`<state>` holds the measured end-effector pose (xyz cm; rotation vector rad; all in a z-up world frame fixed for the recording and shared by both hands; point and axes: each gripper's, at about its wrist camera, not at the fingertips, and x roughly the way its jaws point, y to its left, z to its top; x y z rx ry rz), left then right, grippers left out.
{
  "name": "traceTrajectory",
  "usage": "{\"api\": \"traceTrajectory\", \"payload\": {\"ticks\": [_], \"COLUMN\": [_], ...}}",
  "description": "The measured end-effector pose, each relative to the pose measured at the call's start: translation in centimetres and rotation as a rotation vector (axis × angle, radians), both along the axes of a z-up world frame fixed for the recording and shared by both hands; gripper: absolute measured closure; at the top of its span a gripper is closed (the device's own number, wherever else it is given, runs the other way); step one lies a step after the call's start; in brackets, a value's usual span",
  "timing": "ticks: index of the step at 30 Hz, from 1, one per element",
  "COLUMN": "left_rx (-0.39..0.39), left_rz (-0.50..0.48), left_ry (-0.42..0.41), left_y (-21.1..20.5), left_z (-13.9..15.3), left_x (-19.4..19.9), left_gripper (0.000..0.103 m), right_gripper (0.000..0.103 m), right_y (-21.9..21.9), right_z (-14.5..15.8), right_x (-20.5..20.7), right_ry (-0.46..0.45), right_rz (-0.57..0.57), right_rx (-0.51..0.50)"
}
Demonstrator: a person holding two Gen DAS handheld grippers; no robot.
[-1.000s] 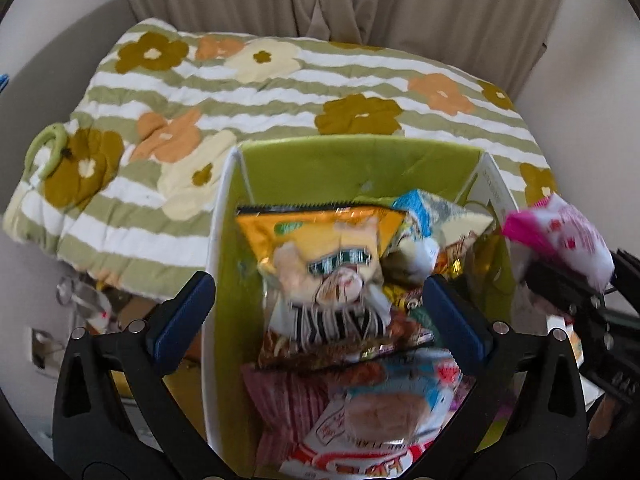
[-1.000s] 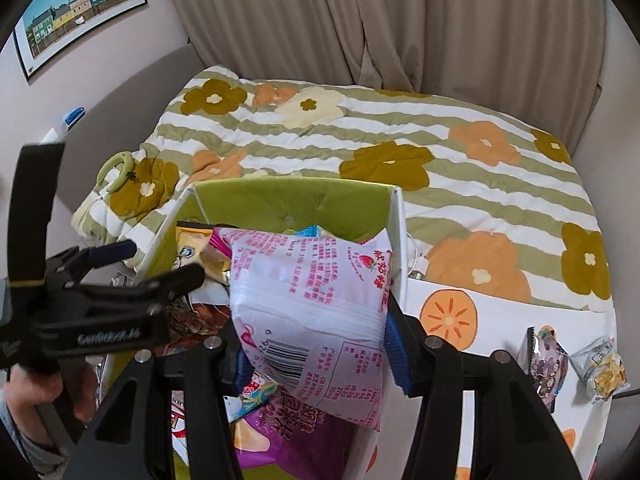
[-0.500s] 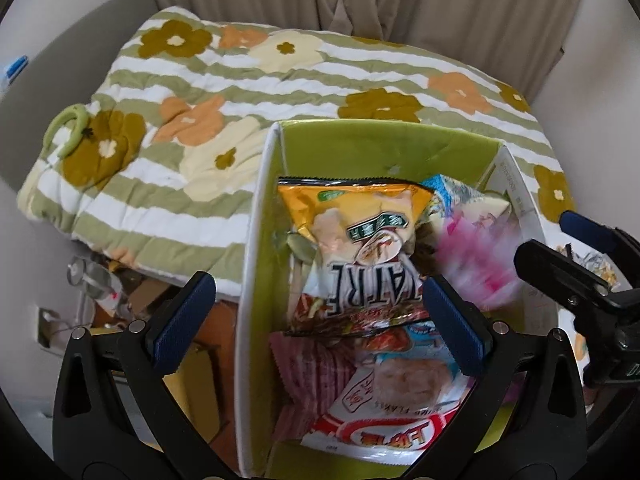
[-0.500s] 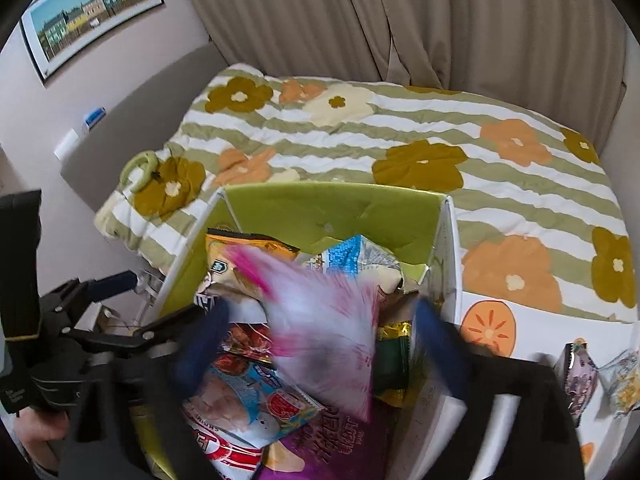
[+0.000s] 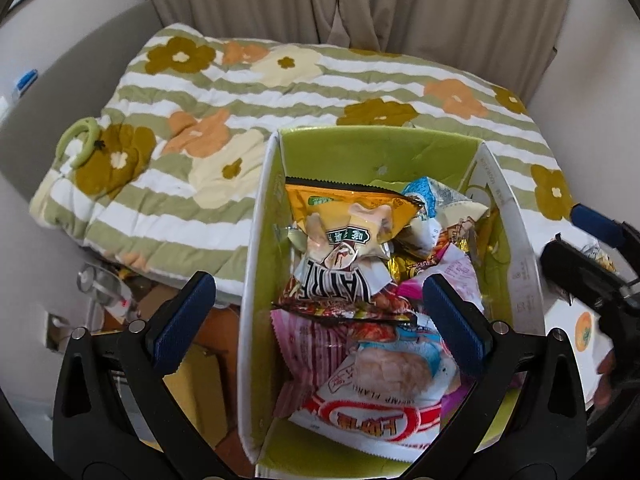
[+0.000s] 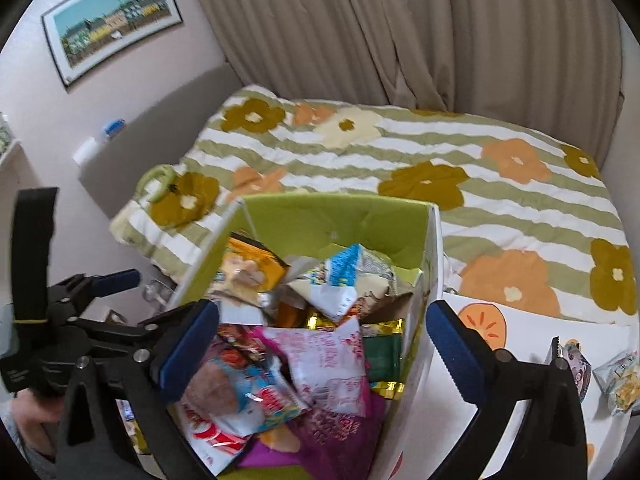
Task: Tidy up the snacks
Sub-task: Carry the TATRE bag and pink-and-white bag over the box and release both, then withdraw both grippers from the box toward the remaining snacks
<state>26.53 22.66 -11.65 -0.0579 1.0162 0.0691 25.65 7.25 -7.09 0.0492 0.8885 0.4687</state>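
Note:
A green-lined box (image 5: 372,148) (image 6: 320,220) holds several snack packets. A pink and white packet (image 6: 332,360) lies loose on top of the pile; it also shows in the left wrist view (image 5: 460,276). An orange packet (image 5: 352,208) stands at the back. My left gripper (image 5: 316,328) is open and empty over the box's left side; it also shows in the right wrist view (image 6: 96,284). My right gripper (image 6: 320,348) is open and empty above the box. Two small packets (image 6: 576,364) (image 6: 618,380) lie on the white table at the right.
A flowered quilt (image 5: 240,92) covers the bed behind the box. A green ring (image 5: 78,140) lies on it. The white table (image 6: 520,336) with orange prints stands right of the box. Clutter and a cardboard box (image 5: 200,360) sit on the floor at the left. Curtains hang behind.
My right gripper opened and let the pink and white packet drop into the box, then drew back to the right. My left gripper shifted slightly left of the box.

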Motion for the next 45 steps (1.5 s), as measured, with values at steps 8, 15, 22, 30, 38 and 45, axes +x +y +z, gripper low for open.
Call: {"api": "traceTrajectory", "payload": {"ticks": [8, 15, 22, 30, 38, 45], "left_rx": [0.029, 0.049, 0.055, 0.031, -0.013, -0.031], "left_rz": [-0.007, -0.027, -0.094, -0.187, -0.243, -0.241], "left_ry": [-0.060, -0.166, -0.287, -0.279, -0.199, -0.116], "left_y": [-0.5, -1.3, -4.6, -10.8, -21.3, -30.0], "left_z": [2.4, 5.7, 8.6, 8.5, 6.0, 2.6], "left_x": [-3.5, -6.8, -8.8, -7.6, -4.4, -1.2], "left_gripper": [0.001, 0.001, 0.001, 0.001, 0.001, 0.001], "right_gripper": [0.000, 0.000, 0.000, 0.000, 0.000, 0.000], "right_y": [-0.3, -1.8, -5.4, -12.2, -22.2, -30.6], "right_z": [2.9, 5.1, 7.2, 7.4, 5.7, 3.4], "right_x": [-3.4, -6.8, -10.0, -12.1, -11.3, -9.0], "right_ry": [-0.088, -0.147, -0.211, -0.221, -0.178, -0.097], "right_rz": [-0.003, -0.096, -0.283, -0.404, -0.474, -0.490], "right_rx": [-0.027, -0.046, -0.088, -0.087, -0.136, -0.144]}}
